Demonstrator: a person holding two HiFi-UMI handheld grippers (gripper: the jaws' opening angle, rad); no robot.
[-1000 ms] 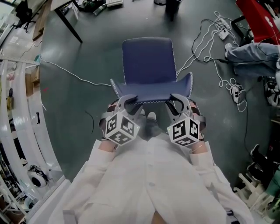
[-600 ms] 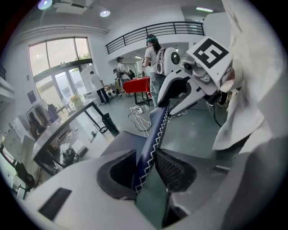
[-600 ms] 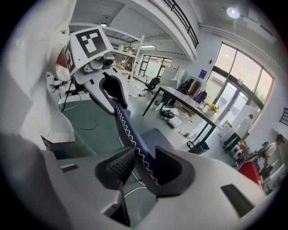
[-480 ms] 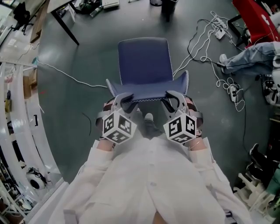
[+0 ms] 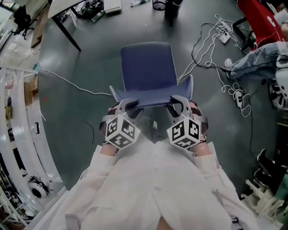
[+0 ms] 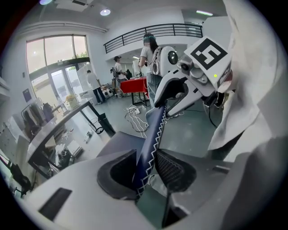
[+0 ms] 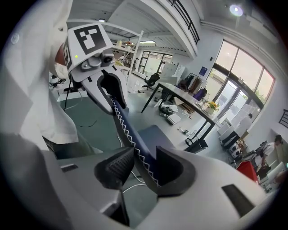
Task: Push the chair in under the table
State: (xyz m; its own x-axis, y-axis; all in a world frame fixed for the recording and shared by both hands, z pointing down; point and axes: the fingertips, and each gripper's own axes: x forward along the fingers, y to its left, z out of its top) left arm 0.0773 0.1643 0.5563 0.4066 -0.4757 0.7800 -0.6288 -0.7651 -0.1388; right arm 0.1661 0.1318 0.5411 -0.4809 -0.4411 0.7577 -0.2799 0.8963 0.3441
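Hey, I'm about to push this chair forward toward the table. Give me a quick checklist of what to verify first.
1. Left gripper shut on the backrest top edge: ok.
2. Right gripper shut on it too: ok.
3. Chair aimed at the table: cannot tell, only its corner shows at the upper left.
4. Floor beside the chair free: not ok, a white cable reaches its left side.
5. Chair legs' footing: cannot tell, hidden from above.

The head view looks steeply down from above onto the chair (image 5: 147, 67). Each gripper view sits just behind its own jaws, close to the chair's back. The left one faces the right gripper (image 6: 165, 104), the right one the left gripper (image 7: 112, 101).
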